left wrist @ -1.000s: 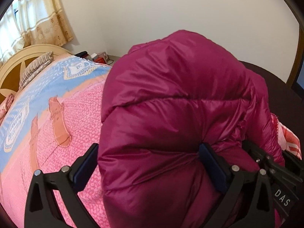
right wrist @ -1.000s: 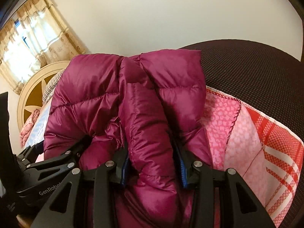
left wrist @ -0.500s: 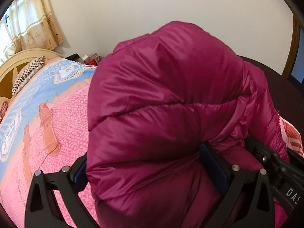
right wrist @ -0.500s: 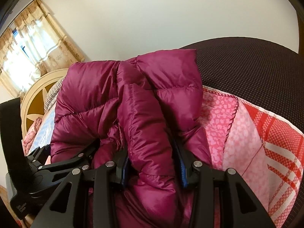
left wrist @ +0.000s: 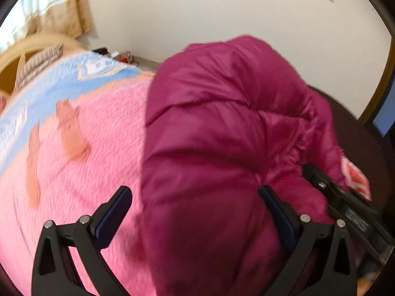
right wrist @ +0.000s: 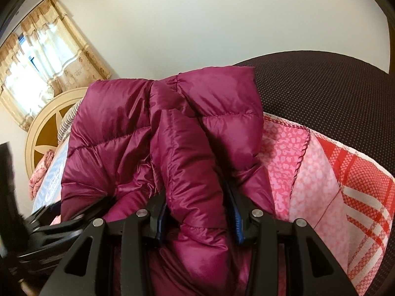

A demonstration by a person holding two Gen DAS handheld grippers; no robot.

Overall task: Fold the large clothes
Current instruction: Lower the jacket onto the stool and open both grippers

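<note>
A magenta puffy jacket (left wrist: 222, 128) lies bunched on the bed. In the left wrist view my left gripper (left wrist: 193, 212) straddles its near bulk with the jaws wide. The right pad (left wrist: 274, 212) touches the fabric, while the left pad (left wrist: 113, 214) stands clear of it over the pink blanket. The view is blurred. My right gripper (right wrist: 200, 212) is shut on a thick fold of the jacket (right wrist: 187, 162), with both blue pads pressed into it. Each gripper's black body shows in the other's view: the right gripper (left wrist: 345, 209) and the left gripper (right wrist: 61, 222).
A pink and blue blanket (left wrist: 81, 133) covers the bed left of the jacket. A red-check quilt (right wrist: 345, 192) and a dark dotted sheet (right wrist: 333, 93) lie to the right. A round cream headboard (right wrist: 42, 135), a striped pillow (left wrist: 39, 61) and curtains (right wrist: 49, 56) are at the far end.
The left gripper has shifted left relative to the jacket, so a gap has opened at its left pad, which earlier touched the fabric. The right gripper holds the same fold, unmoved.
</note>
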